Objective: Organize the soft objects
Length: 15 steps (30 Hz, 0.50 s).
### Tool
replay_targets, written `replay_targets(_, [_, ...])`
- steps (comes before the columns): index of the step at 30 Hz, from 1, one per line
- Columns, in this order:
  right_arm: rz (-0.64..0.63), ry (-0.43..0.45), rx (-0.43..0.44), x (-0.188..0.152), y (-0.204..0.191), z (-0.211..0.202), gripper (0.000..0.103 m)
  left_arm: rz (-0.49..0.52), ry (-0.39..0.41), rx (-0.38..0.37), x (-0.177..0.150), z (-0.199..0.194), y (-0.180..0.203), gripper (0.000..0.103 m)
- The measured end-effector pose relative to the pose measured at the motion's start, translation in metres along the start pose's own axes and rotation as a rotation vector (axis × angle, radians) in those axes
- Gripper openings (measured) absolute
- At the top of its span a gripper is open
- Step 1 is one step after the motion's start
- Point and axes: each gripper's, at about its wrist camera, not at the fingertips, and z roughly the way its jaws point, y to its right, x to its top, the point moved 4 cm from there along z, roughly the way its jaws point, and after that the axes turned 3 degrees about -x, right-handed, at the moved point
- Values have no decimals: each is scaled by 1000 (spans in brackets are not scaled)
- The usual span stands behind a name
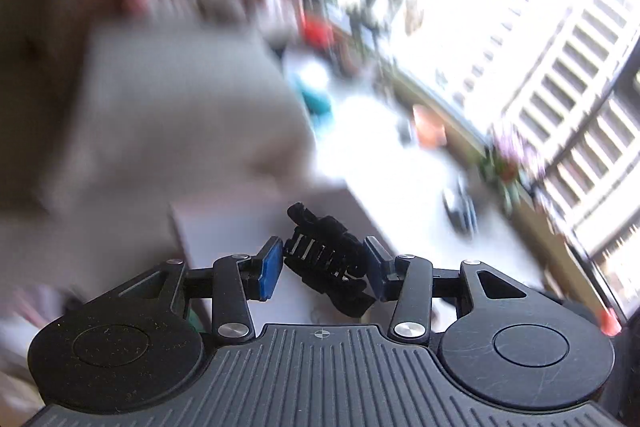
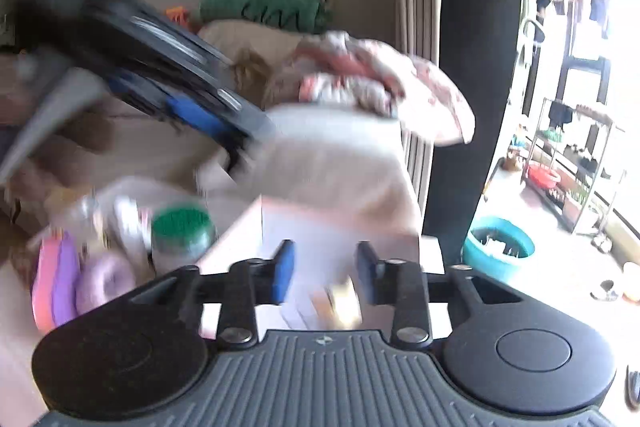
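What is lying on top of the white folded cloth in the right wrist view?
A crumpled pink floral fabric lies on the far top edge of the white folded cloth. The left gripper covers the cloth's near left corner, so anything there is hidden. Blur hides finer detail.
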Motion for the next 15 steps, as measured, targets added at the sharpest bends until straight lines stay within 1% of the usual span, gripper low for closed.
replay_targets(1, [-13,4,-1,-7,-1,-4,38,-11,-25,2,-8,13,-2,49])
replay_targets(2, [-29,11,0,-14,-4,-9,40,-15,-21,8,-12,17,-3,49])
replay_targets(3, [-41,17,6,-21,-7,-13,44,-13,0,19,-17,15,-6,49])
replay_targets(4, [-50,21,15,-26,-8,-15,47,-16,27,26,-20,8,-12,49])
replay_targets(5, [-57,24,27,-26,-13,-15,53,-19,45,28,-22,-1,-20,49])
replay_targets(6, [-62,26,38,-30,-14,-18,57,-25,63,31,-25,-12,-27,49])
replay_targets(8, [-70,22,56,-32,-18,-12,57,-52,89,28,-27,-26,-37,48])
replay_targets(9, [-71,16,64,-32,-21,-9,57,-75,96,2,-28,-31,-40,48])
replay_targets(10, [-69,9,70,-32,-26,-4,57,-102,106,-39,-27,-31,-44,48])
replay_targets(11, [-62,0,71,-32,-31,0,57,-119,127,-78,-29,-39,-35,48])
replay_targets(12, [-52,-5,69,-32,-34,1,57,-120,164,-100,-27,-39,-33,48])
replay_targets(13, [-43,-6,72,-32,-38,1,57,-78,185,-70,-28,-39,-18,48])
replay_targets(14, [-38,-3,81,-32,-42,0,57,-10,185,-4,-26,-36,-10,48])
replay_targets(15, [-36,0,92,-32,-45,-2,57,33,192,20,-27,-33,-7,48])
